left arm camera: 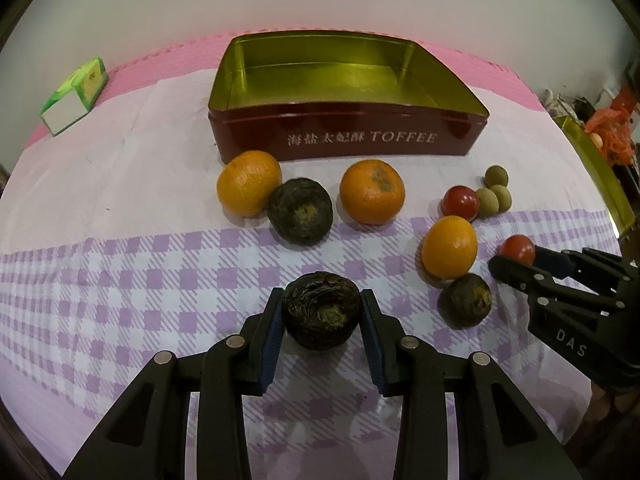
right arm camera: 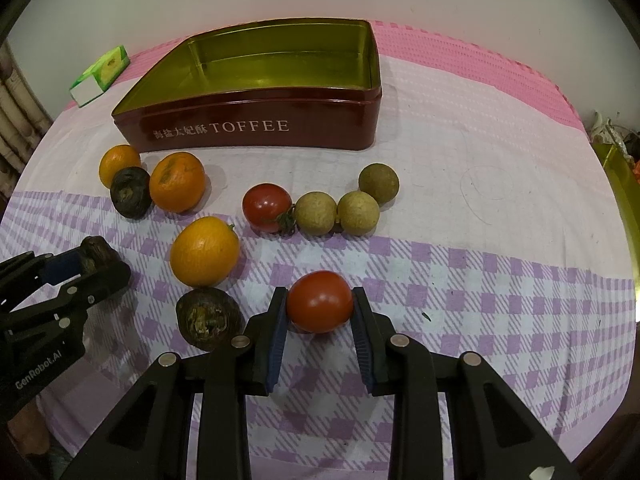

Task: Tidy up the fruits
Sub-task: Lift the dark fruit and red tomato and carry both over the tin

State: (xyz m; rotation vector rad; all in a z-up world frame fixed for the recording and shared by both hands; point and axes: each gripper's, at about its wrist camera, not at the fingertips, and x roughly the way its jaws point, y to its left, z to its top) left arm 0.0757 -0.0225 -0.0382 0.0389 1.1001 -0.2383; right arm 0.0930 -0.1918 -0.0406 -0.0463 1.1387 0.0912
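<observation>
Both hand-held grippers are clamped on fruit. At the bottom centre of the left wrist view, the left gripper (left arm camera: pixel 322 312) has its blue pads pressed on either side of a dark wrinkled fruit (left arm camera: pixel 320 308) resting on the checked cloth (left arm camera: pixel 160 280). At the bottom centre of the right wrist view, the right gripper (right arm camera: pixel 320 304) pinches a red tomato (right arm camera: pixel 320 301) the same way. The red toffee tin (right arm camera: pixel 256 128), its gold inside bare, sits in the upper middle of both views. Between the tin and the grippers lie three oranges (right arm camera: pixel 205 251), two more dark fruits (right arm camera: pixel 209 317), a second tomato (right arm camera: pixel 267 206) and three small tan round fruits (right arm camera: pixel 316 213). A green and white box (left arm camera: pixel 76 94) lies at upper left.
</observation>
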